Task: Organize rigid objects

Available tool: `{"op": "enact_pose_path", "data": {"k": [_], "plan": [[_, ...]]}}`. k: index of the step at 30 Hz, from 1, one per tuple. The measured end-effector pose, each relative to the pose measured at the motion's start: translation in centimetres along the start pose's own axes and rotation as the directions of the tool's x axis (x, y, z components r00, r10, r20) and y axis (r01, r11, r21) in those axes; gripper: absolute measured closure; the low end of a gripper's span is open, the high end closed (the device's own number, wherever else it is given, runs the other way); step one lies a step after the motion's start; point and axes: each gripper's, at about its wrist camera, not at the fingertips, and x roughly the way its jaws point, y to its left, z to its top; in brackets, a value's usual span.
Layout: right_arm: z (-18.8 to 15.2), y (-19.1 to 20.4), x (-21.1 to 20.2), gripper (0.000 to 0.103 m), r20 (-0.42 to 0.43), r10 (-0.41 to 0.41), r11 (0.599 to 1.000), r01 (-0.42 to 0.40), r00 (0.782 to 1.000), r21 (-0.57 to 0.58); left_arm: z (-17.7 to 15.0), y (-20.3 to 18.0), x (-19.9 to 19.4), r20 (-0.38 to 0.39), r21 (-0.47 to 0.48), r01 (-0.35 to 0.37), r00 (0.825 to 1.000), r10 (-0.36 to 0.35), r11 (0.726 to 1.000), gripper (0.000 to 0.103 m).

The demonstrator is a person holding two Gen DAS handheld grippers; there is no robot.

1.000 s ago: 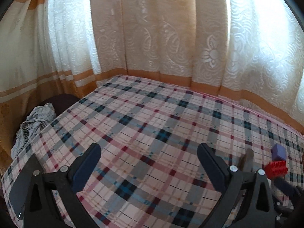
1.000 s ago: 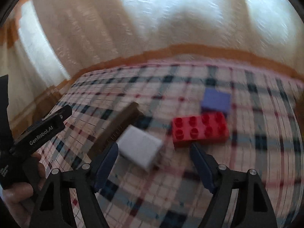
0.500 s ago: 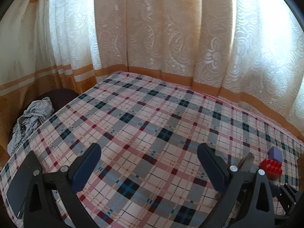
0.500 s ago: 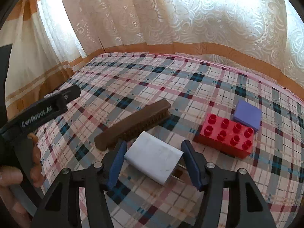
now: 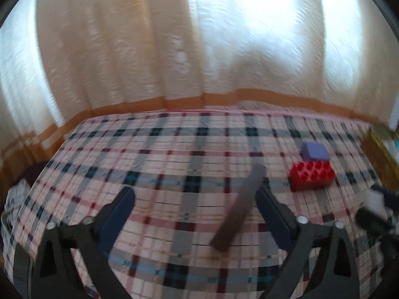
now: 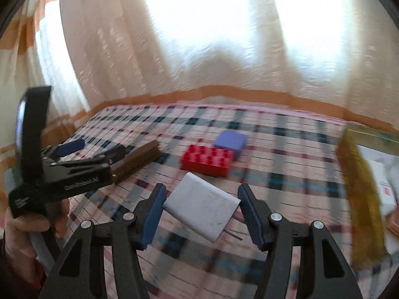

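A white charger point(image 6: 202, 209) with two metal prongs hangs tilted above the plaid bed sheet point(image 6: 286, 149), and my right gripper point(image 6: 202, 191) is shut on its sides. Beyond it lie a red studded brick point(image 6: 207, 160) and a purple block point(image 6: 230, 140), touching each other. A long brown brush point(image 5: 239, 206) lies on the sheet between the fingers of my left gripper point(image 5: 194, 193), close to the right finger. Its jaws are closing, and the pads are apart from the brush. The red brick point(image 5: 311, 175) and purple block point(image 5: 314, 151) sit to its right.
A yellow-green box edge point(image 6: 359, 186) and white printed packaging point(image 6: 384, 186) border the bed on the right. Patterned curtains point(image 5: 199, 49) hang along the far edge. A crumpled cloth point(image 5: 15, 194) lies off the left side. A person's hand point(image 6: 22, 224) holds the left gripper.
The left gripper swung right, bringing the brown brush between its fingers. The right gripper shut on the white charger and raised it off the sheet.
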Motion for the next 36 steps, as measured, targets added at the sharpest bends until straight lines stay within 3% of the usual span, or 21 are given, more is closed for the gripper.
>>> {"op": "enact_pose_path", "data": {"k": [1, 4, 6, 8, 12, 14, 17, 19, 23, 27, 32, 36], "plan": [[-0.2, -0.4, -0.5, 0.041, 0.007, -0.01, 1.0, 0.01, 1.0, 0.006, 0.0, -0.5, 0.2, -0.012, 0.023, 0.013, 1.0, -0.012, 1.0, 0.019], [-0.7, -1.3, -1.3, 0.041, 0.008, -0.024, 1.0, 0.024, 1.0, 0.018, -0.1, -1.8, 0.8, -0.05, 0.079, 0.039, 0.998, -0.035, 0.996, 0.025], [-0.8, -1.5, -1.3, 0.041, 0.001, -0.024, 0.999, 0.023, 1.0, 0.026, -0.1, -2.3, 1.4, -0.08, 0.093, 0.041, 0.996, -0.034, 0.995, 0.035], [-0.9, -1.5, -1.4, 0.041, 0.006, -0.019, 0.999, 0.018, 1.0, 0.031, -0.2, -2.4, 2.2, -0.124, 0.082, 0.077, 0.99, -0.066, 0.994, 0.056], [-0.9, -1.0, -1.4, 0.041, 0.011, -0.017, 1.0, 0.017, 1.0, 0.009, -0.5, -2.0, 2.4, -0.148, 0.018, 0.159, 0.977, -0.155, 0.987, 0.072], [-0.9, -0.9, -1.5, 0.041, 0.015, -0.018, 1.0, 0.018, 1.0, 0.005, -0.7, -2.1, 2.1, -0.143, 0.011, 0.151, 0.979, -0.148, 0.988, 0.089], [-0.9, -1.1, -1.6, 0.041, 0.022, -0.02, 1.0, 0.02, 1.0, 0.012, -1.0, -2.3, 1.4, -0.123, 0.004, 0.177, 0.977, -0.176, 0.984, 0.09], [-0.9, -1.4, -1.9, 0.041, 0.034, -0.025, 1.0, 0.025, 0.999, 0.019, -1.2, -2.5, 0.0, -0.058, -0.011, 0.194, 0.979, -0.195, 0.981, 0.09], [-0.4, -2.0, -3.0, 0.041, 0.091, -0.023, 0.999, 0.02, 0.996, 0.043, -1.7, -2.5, -3.0, 0.088, -0.117, 0.155, 0.985, -0.145, 0.981, 0.09], [0.1, -2.7, -4.8, 0.041, 0.18, -0.028, 0.998, 0.018, 0.983, 0.054, -2.3, -2.9, -5.4, 0.206, -0.194, 0.172, 0.97, -0.131, 0.966, 0.09], [0.8, -3.5, -6.4, 0.041, 0.257, -0.081, 0.996, 0.07, 0.963, 0.051, -2.1, -5.3, -6.2, 0.233, -0.197, 0.102, 0.971, -0.055, 0.975, 0.09], [1.0, -4.1, -6.3, 0.041, 0.255, -0.09, 0.995, 0.075, 0.963, 0.068, -1.9, -6.8, -6.7, 0.244, -0.158, 0.043, 0.97, -0.003, 0.986, 0.09]]}}
